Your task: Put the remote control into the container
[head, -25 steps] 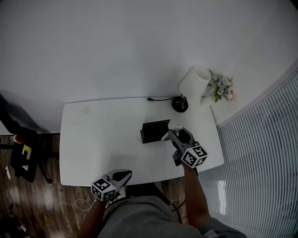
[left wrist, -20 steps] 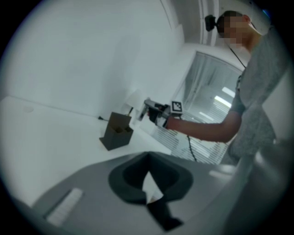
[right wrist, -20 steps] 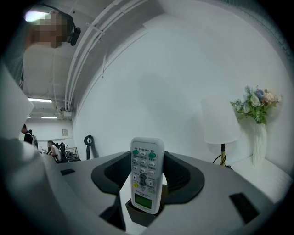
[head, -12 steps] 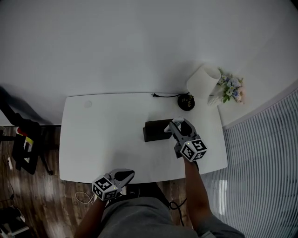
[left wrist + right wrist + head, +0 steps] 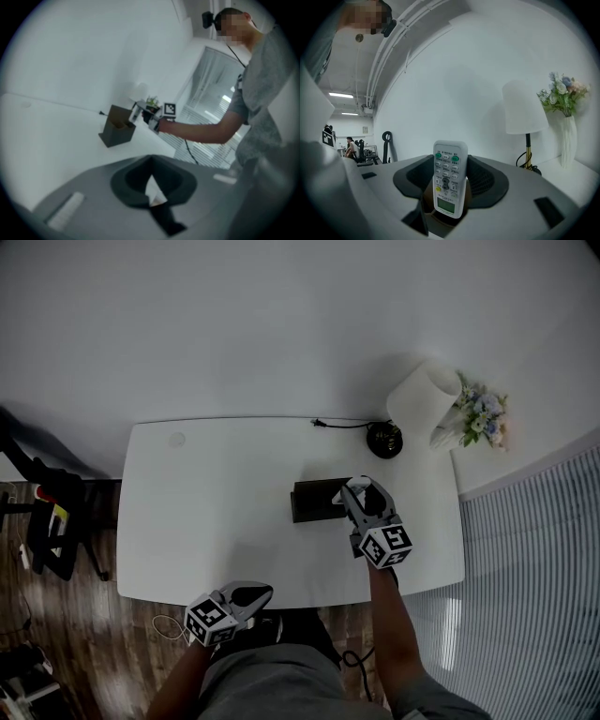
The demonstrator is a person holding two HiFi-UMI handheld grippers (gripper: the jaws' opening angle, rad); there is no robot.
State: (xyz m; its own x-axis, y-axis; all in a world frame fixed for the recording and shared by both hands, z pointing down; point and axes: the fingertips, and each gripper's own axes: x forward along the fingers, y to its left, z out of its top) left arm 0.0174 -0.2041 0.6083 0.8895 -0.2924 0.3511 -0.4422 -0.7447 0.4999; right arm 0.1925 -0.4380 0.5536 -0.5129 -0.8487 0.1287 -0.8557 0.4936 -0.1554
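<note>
**Right gripper view: remote clamped at the container's rim**

The remote (image 5: 450, 178) stood upright between the jaws of the right gripper (image 5: 353, 492), its buttons and small screen facing that gripper's camera. The jaws were parted only as far as the remote's width and pressed on both of its long sides.

From the head view, the gripper's tips and the white end of the remote lay over the right end of the container (image 5: 312, 502), a dark, open-topped box. The left gripper view showed the remote tilted just above the container's upper right rim. Whether its lower end had passed below the rim could not be told. The container's inside looked brownish in that view and plain dark from above, and what lay in it could not be made out.

The container sat right of centre on the white table (image 5: 206, 512). Behind it, at the table's far right corner, stood a lamp (image 5: 424, 399) with a white shade, and flowers (image 5: 483, 413) in a vase just beside it.

The left gripper (image 5: 262, 592) hung well apart from all this, at the table's near edge. Its jaws were together, with only a thin sliver of gap, and held nothing.
</note>
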